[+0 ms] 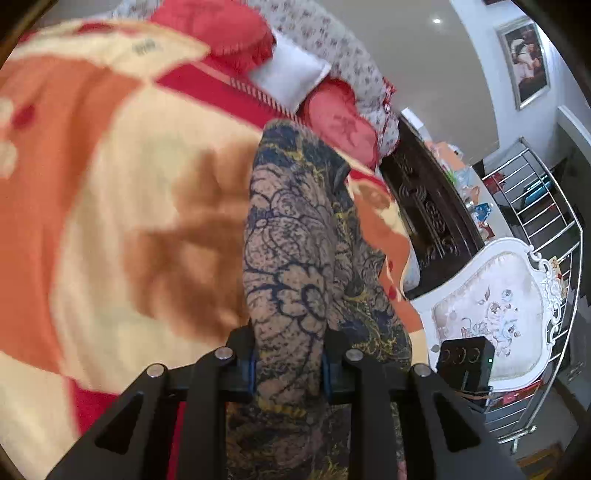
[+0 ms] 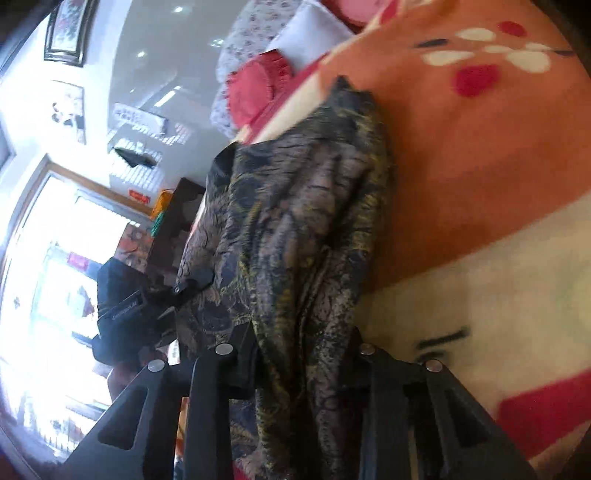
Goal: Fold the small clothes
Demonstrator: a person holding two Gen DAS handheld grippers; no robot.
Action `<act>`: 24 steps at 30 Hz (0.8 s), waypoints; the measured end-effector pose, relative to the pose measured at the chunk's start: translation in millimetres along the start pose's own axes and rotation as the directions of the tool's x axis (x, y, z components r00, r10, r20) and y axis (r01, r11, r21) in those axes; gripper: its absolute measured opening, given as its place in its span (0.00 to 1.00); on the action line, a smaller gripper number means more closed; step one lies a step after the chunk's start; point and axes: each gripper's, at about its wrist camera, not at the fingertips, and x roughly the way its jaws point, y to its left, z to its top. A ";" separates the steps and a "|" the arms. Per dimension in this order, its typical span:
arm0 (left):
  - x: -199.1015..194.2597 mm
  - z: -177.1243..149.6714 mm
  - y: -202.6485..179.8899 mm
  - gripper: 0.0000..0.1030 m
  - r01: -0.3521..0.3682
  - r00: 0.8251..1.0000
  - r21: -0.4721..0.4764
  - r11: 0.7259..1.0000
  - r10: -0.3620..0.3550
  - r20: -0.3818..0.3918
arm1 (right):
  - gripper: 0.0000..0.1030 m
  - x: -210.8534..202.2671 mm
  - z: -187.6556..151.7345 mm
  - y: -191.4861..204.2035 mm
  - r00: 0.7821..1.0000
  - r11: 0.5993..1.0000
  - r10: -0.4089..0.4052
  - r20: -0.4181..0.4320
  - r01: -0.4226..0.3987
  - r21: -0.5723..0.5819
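Observation:
A small garment (image 1: 291,229) with a dark blue, tan and yellow floral print hangs bunched above an orange, cream and red blanket (image 1: 110,184). My left gripper (image 1: 290,332) is shut on its near end, with cloth filling the gap between the blue pads. In the right wrist view the same garment (image 2: 295,206) drapes in folds over the blanket (image 2: 480,184). My right gripper (image 2: 303,339) is shut on a thick bunch of it. The left gripper (image 2: 192,280) also shows there, at the garment's left edge.
Red pillows (image 1: 221,33) and a white pillow (image 1: 291,70) lie at the far end of the bed. A dark carved bed board (image 1: 424,206), a white ornate chair (image 1: 491,306) bearing a black box (image 1: 465,362), and a metal railing (image 1: 535,206) stand to the right.

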 end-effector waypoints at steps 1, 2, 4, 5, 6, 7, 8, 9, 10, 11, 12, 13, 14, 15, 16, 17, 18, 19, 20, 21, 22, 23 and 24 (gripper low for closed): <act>-8.4 2.8 5.0 0.24 -0.011 1.000 0.004 1.000 0.011 0.012 | 0.12 5.3 -0.1 9.1 1.000 1.000 0.007 -0.002 -0.007 -0.009; -19.9 6.0 14.3 0.24 -0.029 0.999 0.005 1.000 0.029 0.030 | 0.12 11.1 0.6 17.9 1.000 1.000 0.016 -0.006 -0.016 -0.013; -37.0 9.1 32.5 0.24 -0.055 0.997 -0.011 0.998 0.056 0.055 | 0.12 31.9 0.8 39.8 0.999 0.999 0.036 -0.017 -0.037 -0.029; -49.2 9.7 48.0 0.24 -0.069 0.995 -0.033 0.997 0.071 0.069 | 0.12 41.2 0.3 47.7 0.999 0.998 0.043 -0.028 -0.044 -0.034; -56.3 10.0 58.9 0.24 -0.077 0.994 -0.051 0.996 0.081 0.077 | 0.12 59.0 -1.5 59.7 0.997 0.998 0.051 -0.050 -0.053 -0.042; -62.3 9.8 70.2 0.24 -0.086 0.992 -0.069 0.994 0.092 0.083 | 0.12 69.6 -1.9 66.1 0.997 0.997 0.053 -0.063 -0.056 -0.046; -66.8 9.2 84.9 0.24 -0.100 0.991 -0.082 0.992 0.107 0.081 | 0.12 86.6 -4.7 74.6 0.996 0.997 0.052 -0.079 -0.056 -0.056; -65.8 8.9 93.9 0.25 -0.114 0.990 -0.082 0.990 0.120 0.071 | 0.12 95.9 -8.7 78.6 0.995 0.997 0.045 -0.089 -0.050 -0.062; -62.7 7.8 102.9 0.27 -0.128 0.990 -0.084 0.988 0.132 0.049 | 0.12 108.1 -12.7 80.6 0.994 0.998 0.030 -0.100 -0.036 -0.060; -54.7 5.0 111.5 0.28 -0.140 0.990 -0.085 0.986 0.142 0.011 | 0.13 118.9 -15.1 80.3 0.994 0.999 0.011 -0.107 -0.016 -0.050; -50.4 2.4 116.3 0.32 -0.152 0.988 -0.080 0.985 0.152 -0.005 | 0.14 129.3 -19.3 76.9 0.993 0.999 -0.025 -0.112 0.022 -0.025; -49.8 1.3 117.8 0.36 -0.159 0.987 -0.072 0.985 0.159 -0.002 | 0.16 130.8 -21.5 75.9 0.993 0.999 -0.038 -0.111 0.037 -0.013; -52.5 -0.8 118.7 0.36 -0.156 0.988 -0.065 0.986 0.157 0.011 | 0.16 132.2 -22.9 75.4 0.994 0.999 -0.033 -0.106 0.033 0.001; -56.9 -2.3 118.8 0.36 -0.150 0.988 -0.062 0.987 0.152 0.025 | 0.17 127.1 -24.9 73.8 0.994 0.999 -0.028 -0.104 0.030 0.013; -60.7 -2.5 117.9 0.36 -0.154 0.987 -0.061 0.986 0.156 0.037 | 0.17 120.4 -26.2 76.6 0.993 0.999 -0.047 -0.104 0.048 0.011; -66.8 -3.0 114.8 0.36 -0.168 0.984 -0.047 0.985 0.171 0.053 | 0.18 110.8 -27.6 82.2 0.993 0.997 -0.071 -0.099 0.070 -0.015; -72.1 -3.3 112.1 0.36 -0.184 0.980 -0.031 0.982 0.186 0.071 | 0.19 101.5 -26.6 90.1 0.992 0.994 -0.095 -0.087 0.091 -0.053; -78.3 -3.6 108.3 0.37 -0.207 0.973 -0.017 0.978 0.208 0.098 | 0.19 92.7 -26.5 97.8 0.990 0.989 -0.124 -0.068 0.117 -0.094; -87.5 -3.9 102.7 0.38 -0.242 0.960 -0.006 0.970 0.241 0.146 | 0.19 83.5 -26.0 106.7 0.987 0.980 -0.155 -0.042 0.148 -0.133; -95.1 -3.8 95.1 0.43 -0.272 0.943 -0.004 0.962 0.267 0.199 | 0.19 69.9 -27.7 122.5 0.980 0.961 -0.199 0.011 0.197 -0.194; -99.1 -2.8 88.5 0.48 -0.284 0.931 -0.006 0.959 0.278 0.237 | 0.19 61.5 -29.9 134.9 0.974 0.944 -0.220 0.052 0.226 -0.238; -100.9 -1.8 80.5 0.48 -0.286 0.920 -0.013 0.958 0.278 0.276 | 0.19 62.0 -31.0 143.5 0.969 0.931 -0.236 0.078 0.249 -0.267; -99.8 0.0 73.9 0.48 -0.285 0.914 -0.016 0.958 0.277 0.298 | 0.18 63.1 -32.7 158.8 0.954 0.901 -0.275 0.115 0.298 -0.316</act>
